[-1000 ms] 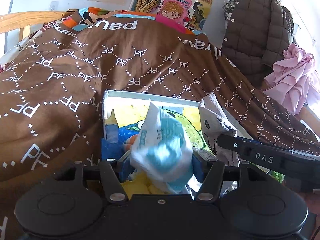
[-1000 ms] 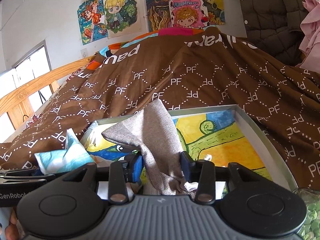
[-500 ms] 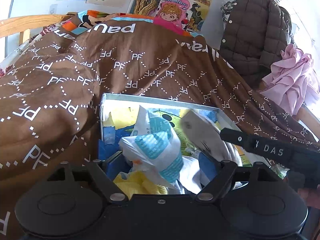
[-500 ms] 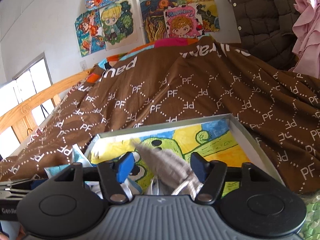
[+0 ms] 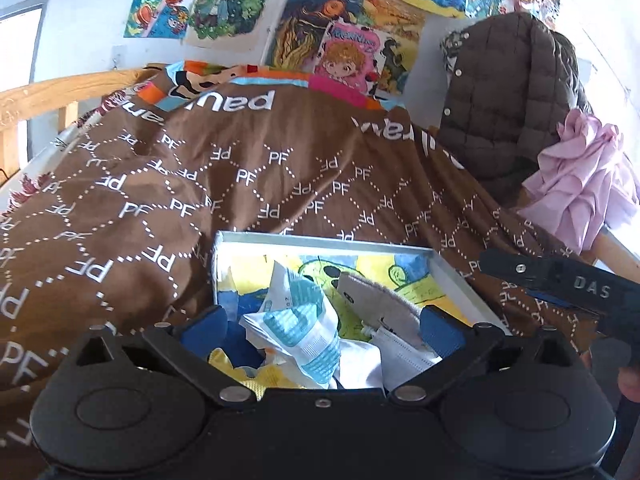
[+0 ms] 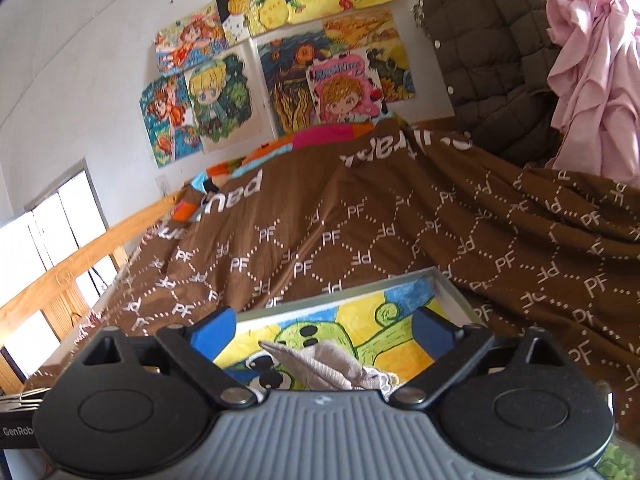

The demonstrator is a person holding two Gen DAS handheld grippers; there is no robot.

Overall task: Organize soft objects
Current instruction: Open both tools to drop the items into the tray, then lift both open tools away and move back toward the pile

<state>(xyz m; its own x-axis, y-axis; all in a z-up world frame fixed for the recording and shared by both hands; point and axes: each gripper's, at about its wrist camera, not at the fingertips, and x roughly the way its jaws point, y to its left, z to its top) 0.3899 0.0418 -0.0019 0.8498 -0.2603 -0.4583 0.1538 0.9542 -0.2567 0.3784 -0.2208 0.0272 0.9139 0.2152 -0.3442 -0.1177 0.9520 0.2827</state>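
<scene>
Jaws wide over crinkly packet, woven pouch

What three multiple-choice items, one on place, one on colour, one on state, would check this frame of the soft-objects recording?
1. Where does the grey fabric pouch lie?
A. inside the shallow box
B. on the brown quilt
C. on the hanging brown jacket

2. What colour are the pads of the left gripper?
A. red
B. blue
C. white

3. How does the right gripper stand?
A. shut on the pouch
B. shut on nothing
C. open, pouch lying free below

Key: 1 A, the pouch rests on the box's painted floor beside the white and teal packet. 2 B, both pads show blue. 3 C, the jaws, just opening, stand wide and clear of the pouch.
</scene>
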